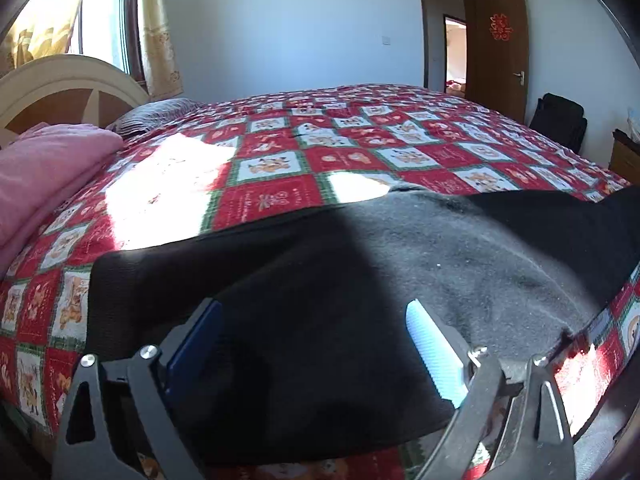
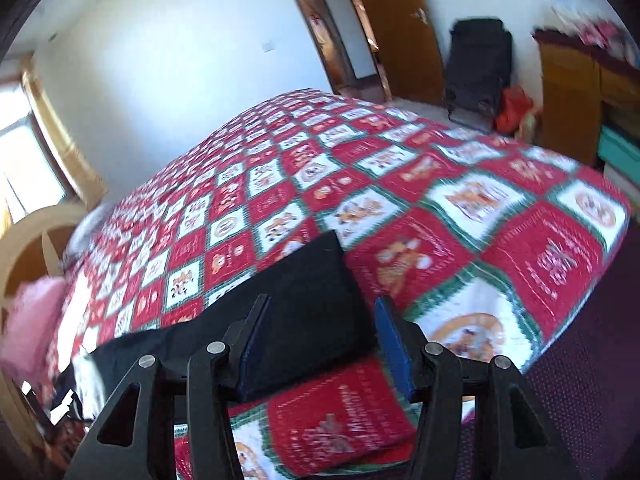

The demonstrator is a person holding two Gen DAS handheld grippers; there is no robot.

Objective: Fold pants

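Pants (image 1: 320, 280) lie on checked bedspread (image 1: 360, 152); both jaws parted, holding nothing, door (image 1: 500, 52) open.

Black two-finger right gripper (image 2: 318, 314) hovers over near bed edge, jaws half apart, nothing pressed between. Black fabric pants (image 2: 296, 300) lie flat on red-white-green checkered quilt (image 2: 480, 220), leg end between fingers. Picture blurred. Brown wooden door (image 2: 396, 28) behind.
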